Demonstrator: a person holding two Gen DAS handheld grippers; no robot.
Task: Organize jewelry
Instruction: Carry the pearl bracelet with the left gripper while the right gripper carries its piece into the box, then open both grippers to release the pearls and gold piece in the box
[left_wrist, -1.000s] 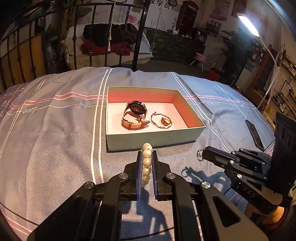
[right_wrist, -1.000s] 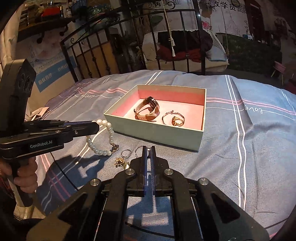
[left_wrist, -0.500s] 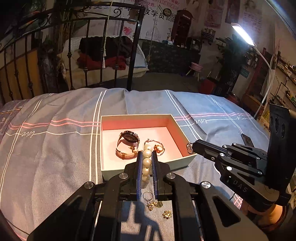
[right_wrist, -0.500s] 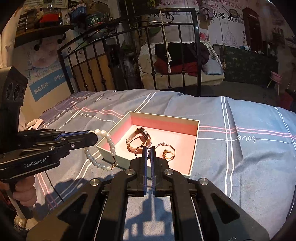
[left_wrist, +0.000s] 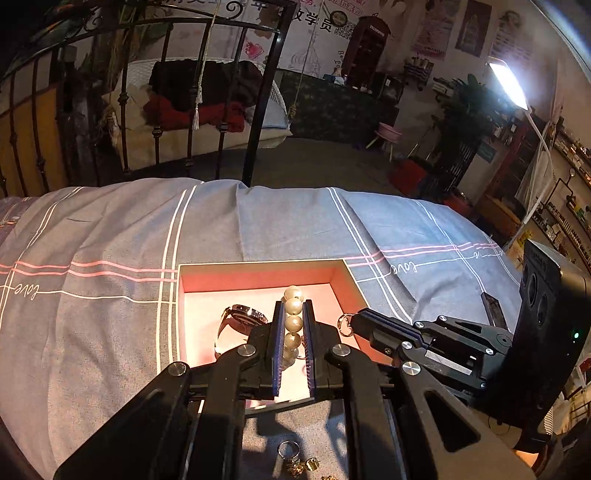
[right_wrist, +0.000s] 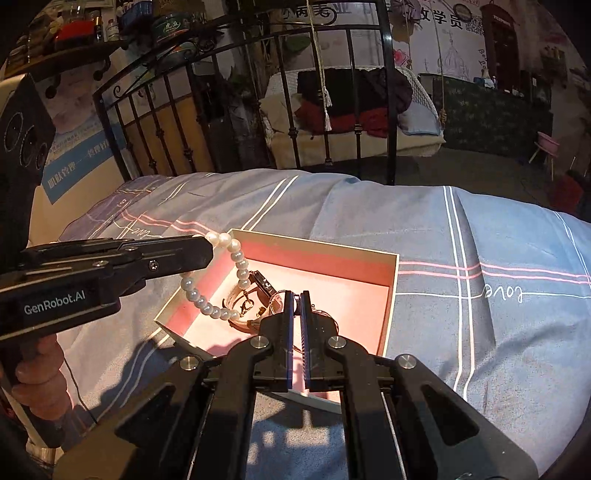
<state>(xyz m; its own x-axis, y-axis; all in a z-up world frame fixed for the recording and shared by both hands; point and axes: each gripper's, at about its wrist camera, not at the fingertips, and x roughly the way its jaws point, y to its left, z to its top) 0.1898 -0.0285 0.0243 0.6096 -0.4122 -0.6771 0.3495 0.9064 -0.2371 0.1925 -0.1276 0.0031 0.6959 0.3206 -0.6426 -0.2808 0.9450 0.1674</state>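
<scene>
Pearls (left_wrist: 293, 325) sit in a row between the fingers of the left gripper (left_wrist: 293, 310); its jaws are pinched onto this bracelet. In the right wrist view the rest of the bracelet (right_wrist: 221, 284) hangs down as a loop from the gripper tip, over the near left corner of the box (right_wrist: 391, 288), with a small gold clasp at its low end.

The box is shallow, pale outside and pink inside, and it lies open on the bedspread (left_wrist: 110, 314) — a grey-blue cloth with white and pink stripes. Inside the box lies a watch (left_wrist: 240, 321) with a light strap and a dark face; the gripper fingers hide most of what is beside it.

The right gripper (right_wrist: 297, 299) has its jaws pressed together; in the left wrist view a thin metal ring (left_wrist: 345, 325) shows at its tip (left_wrist: 364, 319), above the right side of the box, and it seems to be held there, though the contact itself is too small to see clearly.

On the bedspread in front of the box, low in the left wrist view, lie a finger ring (left_wrist: 288, 450) and some small gold pieces (left_wrist: 304, 467), close together.

A hand (right_wrist: 37, 373) grips the handle of the left gripper; behind the bed stands a black iron frame (left_wrist: 258, 110).
</scene>
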